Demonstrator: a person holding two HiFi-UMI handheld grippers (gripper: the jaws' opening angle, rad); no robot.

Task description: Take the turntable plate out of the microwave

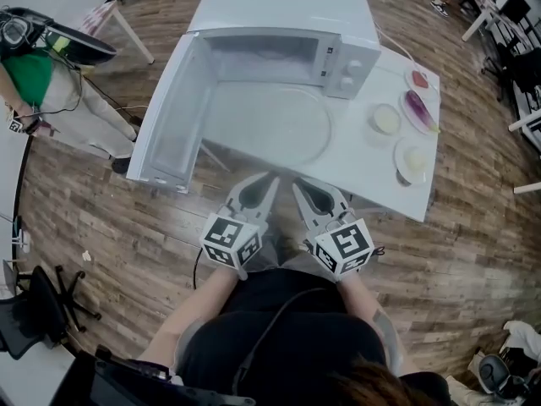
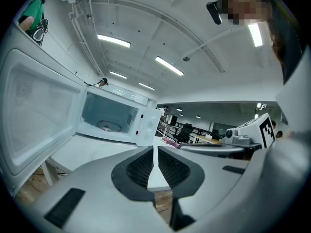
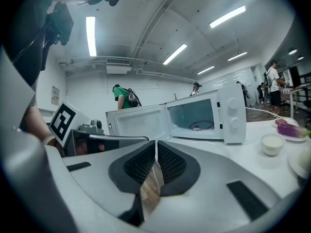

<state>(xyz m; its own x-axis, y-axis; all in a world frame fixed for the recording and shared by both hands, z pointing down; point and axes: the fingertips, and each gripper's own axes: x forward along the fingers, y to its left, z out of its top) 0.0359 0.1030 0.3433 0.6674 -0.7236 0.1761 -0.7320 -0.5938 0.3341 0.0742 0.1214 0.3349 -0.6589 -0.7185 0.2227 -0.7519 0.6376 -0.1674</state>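
Grey tongs [image 1: 270, 178] [image 1: 297, 183], black-white marker cubes [image 1: 230, 240], seemingly dark top [image 1: 279, 332].

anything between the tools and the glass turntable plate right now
Nothing visible. The turntable plate lies on the table in front of the open microwave, and only bare tabletop separates it from the left tool and right tool. The door hangs off to the left.

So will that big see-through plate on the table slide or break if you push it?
Probably slides easily: the turntable plate looks like smooth glass lying flat on the slick white table. It looks stiff, so it shouldn't bend, but glass could crack if it drops off the edge. Lying flat, it's unlikely to roll or tip.
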